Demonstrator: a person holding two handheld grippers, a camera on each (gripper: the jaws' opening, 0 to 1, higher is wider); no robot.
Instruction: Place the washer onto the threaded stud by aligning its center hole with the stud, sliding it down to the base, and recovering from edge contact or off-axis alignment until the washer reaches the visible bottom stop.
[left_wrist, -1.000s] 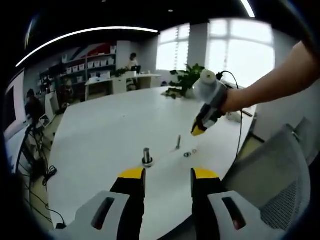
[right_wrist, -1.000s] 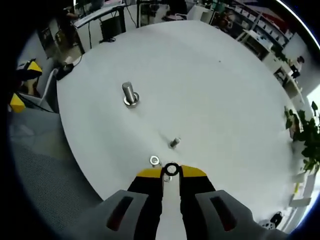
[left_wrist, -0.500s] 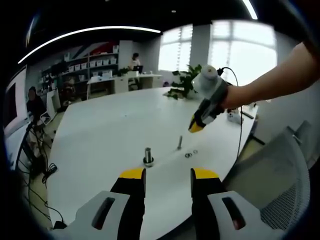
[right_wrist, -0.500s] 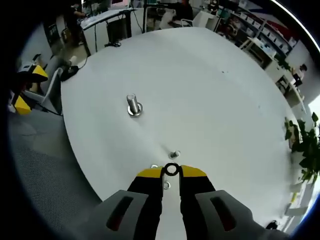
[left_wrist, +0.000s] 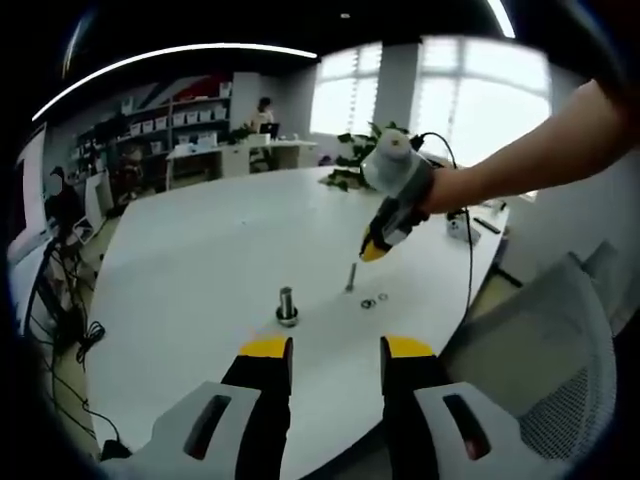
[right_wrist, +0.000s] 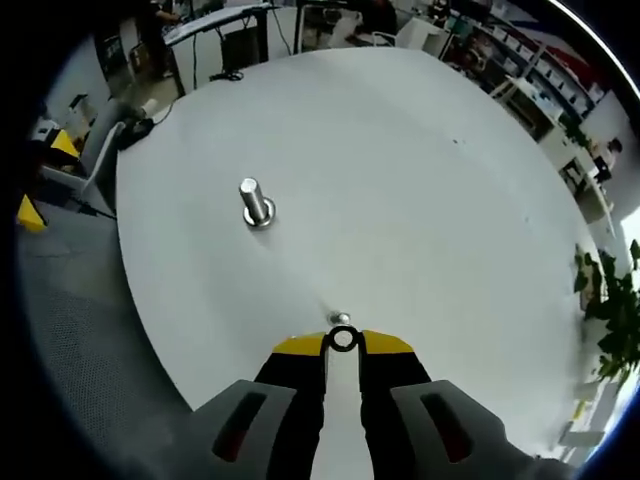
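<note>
right gripper (right_wrist: 343, 345) seen from its own view with yellow-tipped jaws pressed nearly together, pinching a small dark ring-shaped washer (right_wrist: 343, 340) right at the tips. just beyond the tips, a thin upright stud (right_wrist: 341, 319) on the round white table (right_wrist: 420, 180), seen almost end-on; hard to tell whether washer and stud touch. further off to the left on the table, a thicker metal bolt (right_wrist: 255, 203) standing on its wide base, well apart from the stud. grey chair (right_wrist: 95, 163) at the far left edge of the table.

from the left gripper view, left gripper (left_wrist: 335, 352) low in the picture, yellow-tipped jaws spread apart with nothing between them, held above the near side of the table (left_wrist: 180, 270). same right gripper (left_wrist: 372, 250) coming in from the right, held by a bare arm (left_wrist: 530, 160), tilted downward with its yellow tip just above the top of the thin stud (left_wrist: 350, 277). two small rings (left_wrist: 373, 300) lying flat on the table just to the right of the stud's foot. thicker bolt (left_wrist: 287, 306) standing nearer to the left gripper. grey mesh chair (left_wrist: 540, 370) at lower right. potted plant (left_wrist: 350, 165), shelves and bright windows (left_wrist: 450, 100) in the background.
</note>
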